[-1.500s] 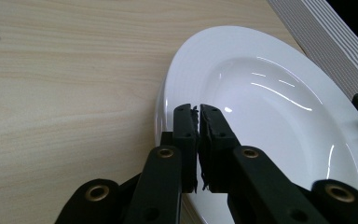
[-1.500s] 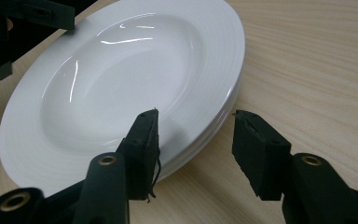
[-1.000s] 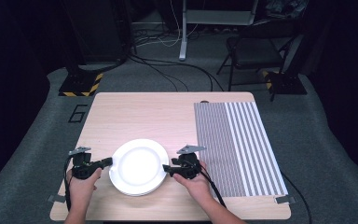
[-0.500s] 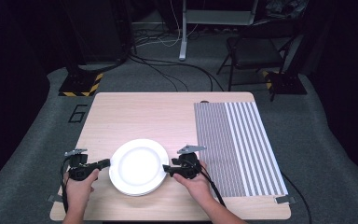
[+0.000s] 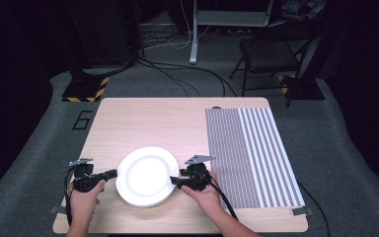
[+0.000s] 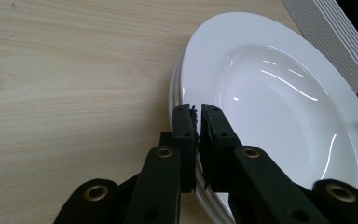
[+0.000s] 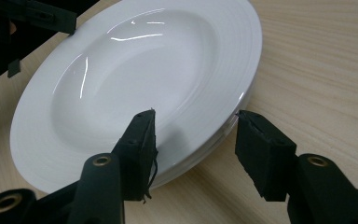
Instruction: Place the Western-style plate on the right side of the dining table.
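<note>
How many plates (image 7: 135, 88) make up the stack cannot be told: just ahead of the right gripper (image 7: 193, 140) only a few stacked rims show under the top one. In the left gripper view the closed left gripper (image 6: 197, 121) covers the stack's near rim, and the picture's edge crops its far side.

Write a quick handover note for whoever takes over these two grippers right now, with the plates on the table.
Left gripper: shut, at the left rim of the white plates, nothing seen between its pads.
Right gripper: jaws apart and just opening further, straddling the stack's right rim; one over the top plate, one outside the edge, not pressing.
Plates: stacked on the wooden table, near its front edge, left of the striped mat.
Done: both grippers brought to the stack.
Left: nothing gripped or lifted yet.
</note>
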A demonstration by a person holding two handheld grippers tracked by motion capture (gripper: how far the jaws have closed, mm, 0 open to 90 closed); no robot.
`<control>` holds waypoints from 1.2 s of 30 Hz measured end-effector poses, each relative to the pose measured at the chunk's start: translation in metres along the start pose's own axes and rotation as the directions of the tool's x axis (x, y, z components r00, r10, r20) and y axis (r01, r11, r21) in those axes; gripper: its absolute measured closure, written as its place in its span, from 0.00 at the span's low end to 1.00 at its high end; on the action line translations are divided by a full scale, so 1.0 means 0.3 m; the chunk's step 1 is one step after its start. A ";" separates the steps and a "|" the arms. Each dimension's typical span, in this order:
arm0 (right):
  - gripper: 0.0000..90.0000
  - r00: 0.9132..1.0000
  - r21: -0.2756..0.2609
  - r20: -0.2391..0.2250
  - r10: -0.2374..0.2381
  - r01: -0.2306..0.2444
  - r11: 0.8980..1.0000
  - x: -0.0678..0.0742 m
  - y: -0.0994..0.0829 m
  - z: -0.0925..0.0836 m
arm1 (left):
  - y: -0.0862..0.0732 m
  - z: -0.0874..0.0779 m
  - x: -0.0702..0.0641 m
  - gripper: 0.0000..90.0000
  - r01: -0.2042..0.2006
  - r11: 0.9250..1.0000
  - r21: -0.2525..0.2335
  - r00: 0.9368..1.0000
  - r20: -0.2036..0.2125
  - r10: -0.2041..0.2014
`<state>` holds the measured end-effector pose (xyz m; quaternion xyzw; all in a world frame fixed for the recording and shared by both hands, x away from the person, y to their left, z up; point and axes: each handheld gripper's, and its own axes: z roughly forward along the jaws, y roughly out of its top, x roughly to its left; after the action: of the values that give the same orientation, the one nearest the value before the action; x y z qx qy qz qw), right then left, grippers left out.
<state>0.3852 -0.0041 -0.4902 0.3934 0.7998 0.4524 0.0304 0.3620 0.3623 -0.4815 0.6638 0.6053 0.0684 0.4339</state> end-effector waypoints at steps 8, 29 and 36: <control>0.51 1.000 0.017 -0.009 0.015 -0.015 1.000 0.013 -0.004 0.003 | -0.005 -0.002 0.000 0.94 0.013 1.000 0.000 1.000 0.008 -0.013; 0.55 0.998 -0.002 -0.023 0.055 -0.055 0.998 -0.006 0.015 -0.026 | -0.012 0.018 -0.025 0.87 0.022 1.000 0.016 0.999 0.026 -0.022; 0.57 0.998 -0.013 -0.022 0.064 -0.064 0.998 -0.013 0.019 -0.035 | -0.012 0.025 -0.042 0.85 0.006 1.000 0.028 1.000 0.014 -0.007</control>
<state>0.3872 -0.0124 -0.4808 0.4135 0.7841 0.4628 0.0098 0.3606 0.3474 -0.4831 0.6683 0.6054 0.0540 0.4290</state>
